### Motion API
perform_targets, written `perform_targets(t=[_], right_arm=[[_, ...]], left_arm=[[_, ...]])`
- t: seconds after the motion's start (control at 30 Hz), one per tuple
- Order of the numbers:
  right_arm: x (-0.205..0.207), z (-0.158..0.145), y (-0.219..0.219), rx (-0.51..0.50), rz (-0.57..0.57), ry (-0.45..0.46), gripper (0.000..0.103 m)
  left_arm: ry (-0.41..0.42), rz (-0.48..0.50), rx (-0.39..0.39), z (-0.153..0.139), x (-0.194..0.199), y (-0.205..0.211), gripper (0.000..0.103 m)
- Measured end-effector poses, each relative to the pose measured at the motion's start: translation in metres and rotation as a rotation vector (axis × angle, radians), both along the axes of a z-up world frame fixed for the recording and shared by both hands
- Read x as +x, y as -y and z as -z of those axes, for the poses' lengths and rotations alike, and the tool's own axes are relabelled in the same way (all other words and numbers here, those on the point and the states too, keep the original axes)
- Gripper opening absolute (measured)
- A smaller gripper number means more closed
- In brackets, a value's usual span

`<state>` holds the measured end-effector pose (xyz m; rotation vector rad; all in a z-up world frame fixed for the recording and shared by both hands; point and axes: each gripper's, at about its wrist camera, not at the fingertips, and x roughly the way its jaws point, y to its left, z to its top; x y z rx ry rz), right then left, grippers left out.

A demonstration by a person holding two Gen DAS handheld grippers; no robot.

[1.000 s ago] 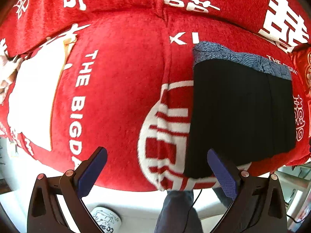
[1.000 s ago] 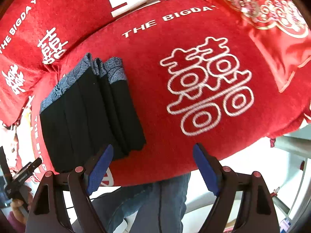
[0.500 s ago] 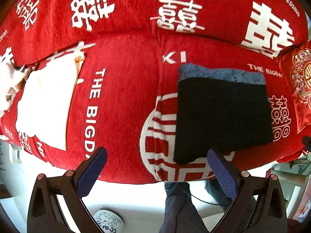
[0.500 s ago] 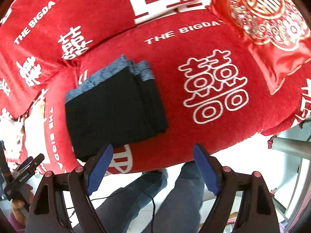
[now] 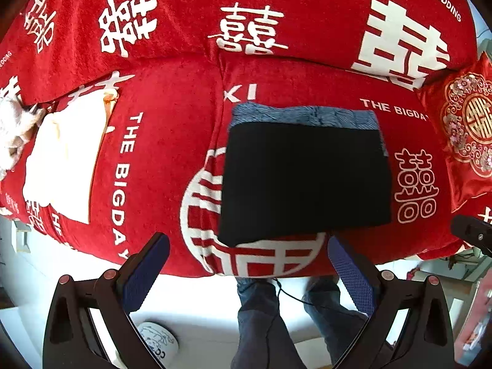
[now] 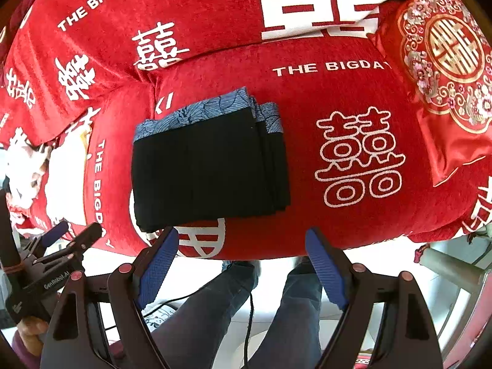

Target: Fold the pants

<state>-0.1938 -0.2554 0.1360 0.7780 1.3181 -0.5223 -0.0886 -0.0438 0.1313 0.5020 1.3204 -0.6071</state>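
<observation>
The black pants lie folded into a flat rectangle on the red sofa seat, with a blue patterned waistband along the far edge. In the right wrist view the pants show stacked layers at their right side. My left gripper is open and empty, held back from the sofa's front edge. My right gripper is open and empty, also off the front edge. The left gripper also shows in the right wrist view at lower left.
A white folded cloth lies on the left seat. A red embroidered cushion leans at the right end. The person's legs in jeans stand below the sofa front on a white floor. A slipper lies on the floor.
Both grippers have pulled back and away from the sofa, so the folded pants look smaller and farther. The pants have not moved.
</observation>
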Motion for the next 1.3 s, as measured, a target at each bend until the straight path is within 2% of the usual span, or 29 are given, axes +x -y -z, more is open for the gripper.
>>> perform_targets(t=[0.17, 0.5, 0.77, 1.1, 1.3], right_arm=[[0.003, -0.001, 0.0, 0.0, -0.028, 0.003, 0.087], [0.013, 0.009, -0.008, -0.014, -0.041, -0.031, 0.087], [0.023, 0.007, -0.014, -0.07, -0.075, -0.062, 0.089], [0.033, 0.009, -0.028, -0.107, -0.148, -0.096, 0.089], [0.034, 0.01, -0.03, -0.108, -0.154, -0.102, 0.089]], left_arm=[[0.011, 0.02, 0.023, -0.002, -0.013, 0.008, 0.103], [0.04, 0.067, 0.116, 0.01, -0.029, 0.021, 0.103], [0.055, 0.093, 0.106, 0.005, -0.032, 0.029, 0.103], [0.065, 0.059, 0.116, 0.001, -0.025, 0.032, 0.103], [0.06, 0.05, 0.12, 0.003, -0.025, 0.03, 0.103]])
